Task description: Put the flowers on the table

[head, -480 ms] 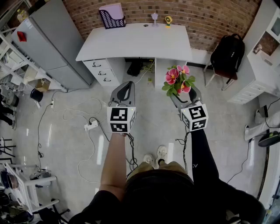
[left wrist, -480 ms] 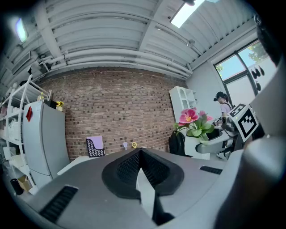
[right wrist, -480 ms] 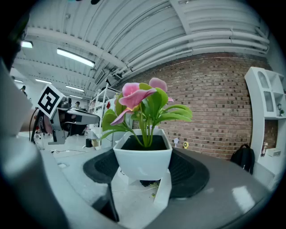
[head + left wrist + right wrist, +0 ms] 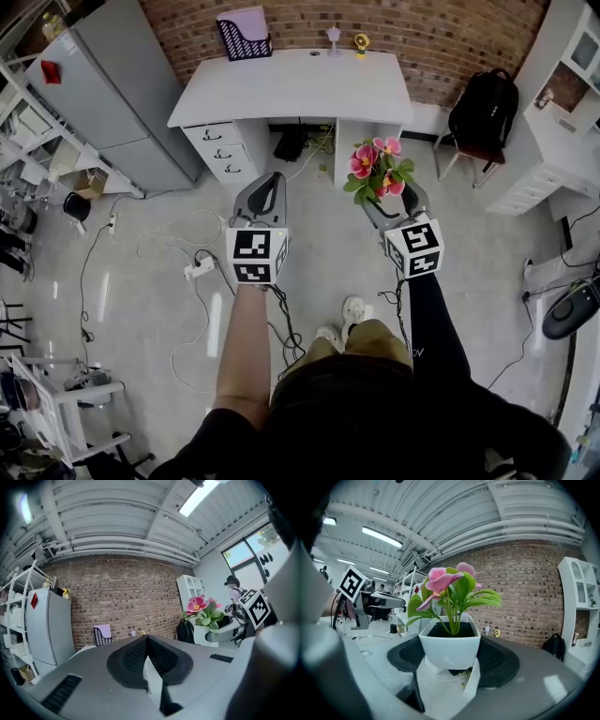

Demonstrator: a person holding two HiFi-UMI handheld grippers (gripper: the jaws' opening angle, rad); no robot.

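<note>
Potted flowers (image 4: pixel 450 620), seemingly upright, blooms uppermost

**White table, cables all over the floor**

The table (image 4: pixel 291 89) stands against the brick wall. Along its back edge there's a dark file holder (image 4: pixel 243 41) at the left, then a small pale stand (image 4: pixel 333 37) and a little yellow thing (image 4: pixel 361 42), can't tell what. The floor (image 4: pixel 122 319) has loose cables (image 4: pixel 155 246) and a white power strip (image 4: pixel 196 270) lying on it.

Pink flowers with green leaves (image 4: pixel 377 169) stand upright in a white square pot (image 4: pixel 450 646), held aloft, well short of the white drawer table (image 4: pixel 291 89).
</note>
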